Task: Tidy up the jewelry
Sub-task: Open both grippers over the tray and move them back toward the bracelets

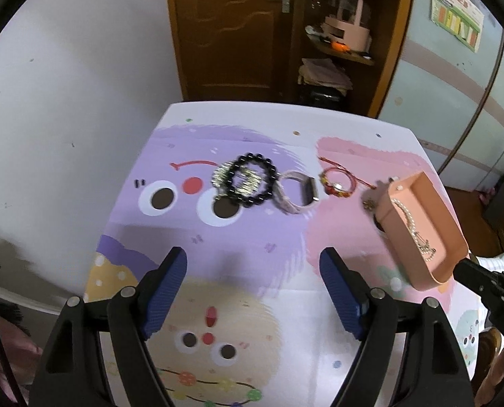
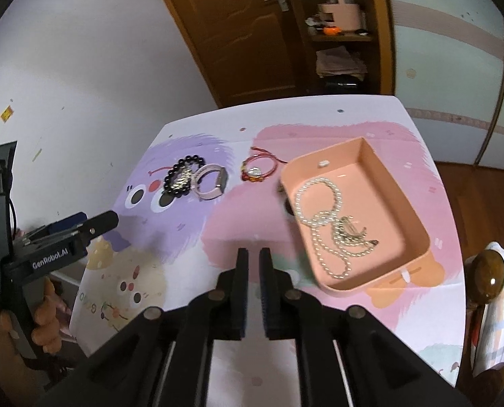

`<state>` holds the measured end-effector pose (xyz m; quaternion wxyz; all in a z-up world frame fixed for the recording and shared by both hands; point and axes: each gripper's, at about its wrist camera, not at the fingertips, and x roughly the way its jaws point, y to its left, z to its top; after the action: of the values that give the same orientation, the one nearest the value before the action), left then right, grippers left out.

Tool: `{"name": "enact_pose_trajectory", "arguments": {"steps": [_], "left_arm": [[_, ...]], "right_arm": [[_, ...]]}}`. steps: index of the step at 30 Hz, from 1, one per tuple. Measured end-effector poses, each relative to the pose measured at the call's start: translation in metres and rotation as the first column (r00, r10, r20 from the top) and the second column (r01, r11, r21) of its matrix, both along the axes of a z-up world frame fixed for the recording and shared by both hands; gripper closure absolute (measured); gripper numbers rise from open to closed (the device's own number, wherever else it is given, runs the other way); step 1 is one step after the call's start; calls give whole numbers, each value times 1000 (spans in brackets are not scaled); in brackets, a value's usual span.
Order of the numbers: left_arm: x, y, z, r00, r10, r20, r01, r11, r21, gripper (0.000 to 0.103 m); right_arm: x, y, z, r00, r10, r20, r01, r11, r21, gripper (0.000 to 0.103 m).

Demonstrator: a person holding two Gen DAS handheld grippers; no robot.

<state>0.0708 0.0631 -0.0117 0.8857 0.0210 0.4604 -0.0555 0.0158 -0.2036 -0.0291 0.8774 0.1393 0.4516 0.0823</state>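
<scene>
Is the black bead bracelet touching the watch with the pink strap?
Cannot tell. In the left wrist view the black bead bracelet and the watch sit side by side with edges seeming to meet, but blur hides any gap. The right wrist view is no clearer.

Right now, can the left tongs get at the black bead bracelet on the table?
Probably yes. The left tongs stand open and empty, with bare printed tabletop between them and the black bead bracelet. One catch: a silvery chain lies tangled with it and may come along.
</scene>
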Motion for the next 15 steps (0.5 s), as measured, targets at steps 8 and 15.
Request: {"name": "enact_pose_trajectory", "arguments": {"steps": [8, 15], "left_arm": [[13, 28, 10, 999, 27, 30, -27, 1000, 13, 24], [39, 36, 22, 998, 0, 64, 0, 1000, 7, 24]], "right_arm": [[20, 30, 11, 997, 74, 9, -74, 997, -19, 81], [53, 46, 25, 993, 113, 18, -113, 994, -5, 81]]}}
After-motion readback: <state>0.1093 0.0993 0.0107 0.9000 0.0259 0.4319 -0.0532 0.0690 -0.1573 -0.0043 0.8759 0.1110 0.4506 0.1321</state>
